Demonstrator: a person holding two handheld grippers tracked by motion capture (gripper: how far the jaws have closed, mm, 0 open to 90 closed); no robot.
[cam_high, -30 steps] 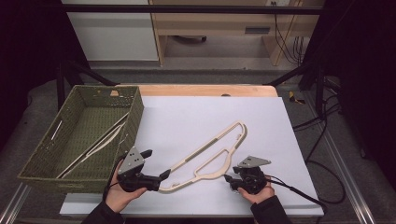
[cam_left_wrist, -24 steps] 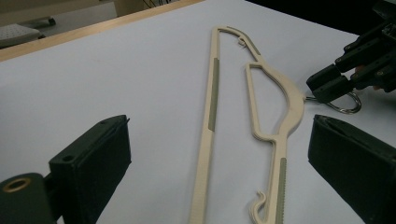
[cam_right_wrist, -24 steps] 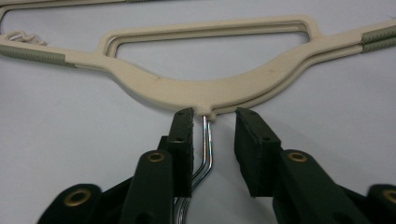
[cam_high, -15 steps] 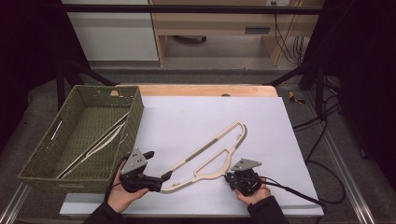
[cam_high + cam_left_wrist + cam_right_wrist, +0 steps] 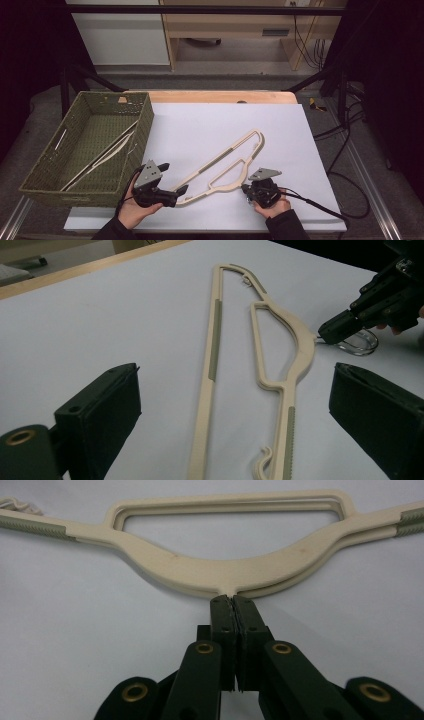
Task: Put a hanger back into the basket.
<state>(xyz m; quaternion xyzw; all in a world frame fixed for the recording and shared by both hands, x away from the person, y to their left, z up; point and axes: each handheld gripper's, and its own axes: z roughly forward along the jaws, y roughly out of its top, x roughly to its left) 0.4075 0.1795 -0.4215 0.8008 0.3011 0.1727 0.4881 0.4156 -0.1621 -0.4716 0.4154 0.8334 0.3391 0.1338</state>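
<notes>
A cream hanger (image 5: pixel 225 170) with grey grip strips lies flat on the white table (image 5: pixel 200 120), running from near centre toward the front. My right gripper (image 5: pixel 245 189) is at its hook. Its jaws have just been closing and now press together on the hook's stem (image 5: pixel 227 591) where it leaves the hanger body (image 5: pixel 220 575). In the left gripper view the right gripper (image 5: pixel 332 332) covers part of the clear hook loop (image 5: pixel 362 345). My left gripper (image 5: pixel 173 178) stands open around the hanger's near end (image 5: pixel 200 450), its pads apart from the hanger.
A green woven basket (image 5: pixel 145 120) sits at the table's left with another pale hanger (image 5: pixel 105 152) lying in it. A wooden strip (image 5: pixel 215 96) borders the table's far edge. Cables (image 5: pixel 320 207) trail off to the right.
The right gripper's jaws have closed on the hook's stem and the hand has settled slightly. The hanger and the left hand have stayed about where they were.
</notes>
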